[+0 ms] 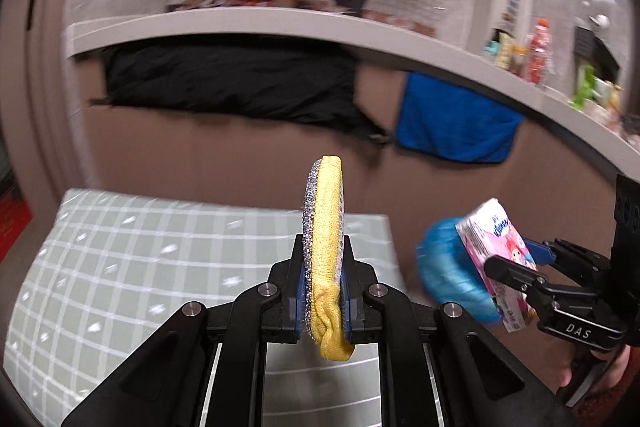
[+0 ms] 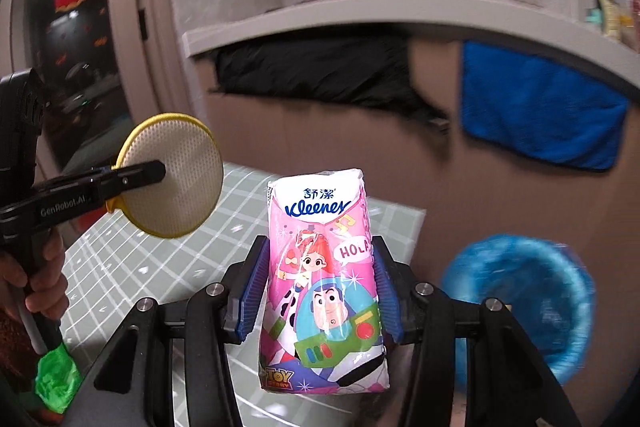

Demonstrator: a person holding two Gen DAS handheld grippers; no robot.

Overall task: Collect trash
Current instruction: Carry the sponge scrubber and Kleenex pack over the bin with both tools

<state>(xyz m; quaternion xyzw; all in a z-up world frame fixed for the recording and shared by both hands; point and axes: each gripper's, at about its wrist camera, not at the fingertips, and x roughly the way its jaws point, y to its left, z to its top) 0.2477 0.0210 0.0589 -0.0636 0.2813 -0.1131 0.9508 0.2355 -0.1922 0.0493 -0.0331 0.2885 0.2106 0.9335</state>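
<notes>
A: What's each hand got?

B: The left gripper (image 1: 325,301) is clenched on a round yellow scrub pad (image 1: 326,255), pinched across its thin faces near the lower edge, so most of the disc stands up above the jaws. The right gripper (image 2: 320,291) is clamped on a pink tissue pack (image 2: 324,283), squeezed at its two long sides about midway up.

A: And where are they, relative to the table?

B: Both are held up in the air above the checked tablecloth (image 1: 120,267), touching nothing else. A bin lined with a blue bag (image 2: 520,299) sits low beside the table's far corner, to the right of the tissue pack (that's my guess for where they're headed).

A: How will they handle?

B: Both look light. The pad seems soft and floppy, with a glittery mesh face; held near the rim it may sag or twist, so a bite nearer the centre would be steadier. The tissue pack is squashy under slick plastic wrap, and the wrap could slide if the squeeze slackens. Gripping the middle of its sides looks right.
</notes>
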